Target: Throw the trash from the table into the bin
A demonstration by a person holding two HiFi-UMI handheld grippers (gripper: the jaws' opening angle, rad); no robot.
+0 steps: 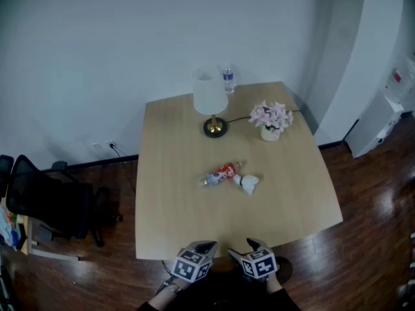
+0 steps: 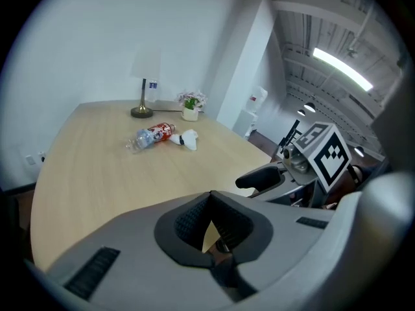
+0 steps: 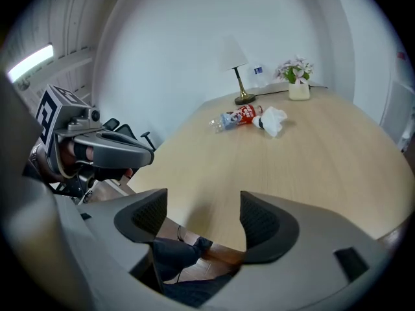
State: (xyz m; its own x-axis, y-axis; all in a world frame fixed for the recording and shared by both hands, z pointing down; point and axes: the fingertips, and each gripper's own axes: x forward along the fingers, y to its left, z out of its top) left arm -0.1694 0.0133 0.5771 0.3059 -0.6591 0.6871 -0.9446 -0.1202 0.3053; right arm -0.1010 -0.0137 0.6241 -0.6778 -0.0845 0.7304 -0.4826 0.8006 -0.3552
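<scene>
Crushed bottle (image 1: 222, 173): red and white label, centre of the head view; print too small and blurred, no word legible.
Upright bottle (image 1: 228, 78): blue band label, upper centre by the wall; unreadable.
Left gripper (image 1: 203, 245): marker cube at bottom centre carries black-and-white square code patterns; no letters or digits.
Right gripper (image 1: 253, 244): same kind of code squares on its cube; no letters or digits.
White appliance (image 1: 395, 86): red patch, right edge; not legible.
Result: no readable text in any view.
</scene>
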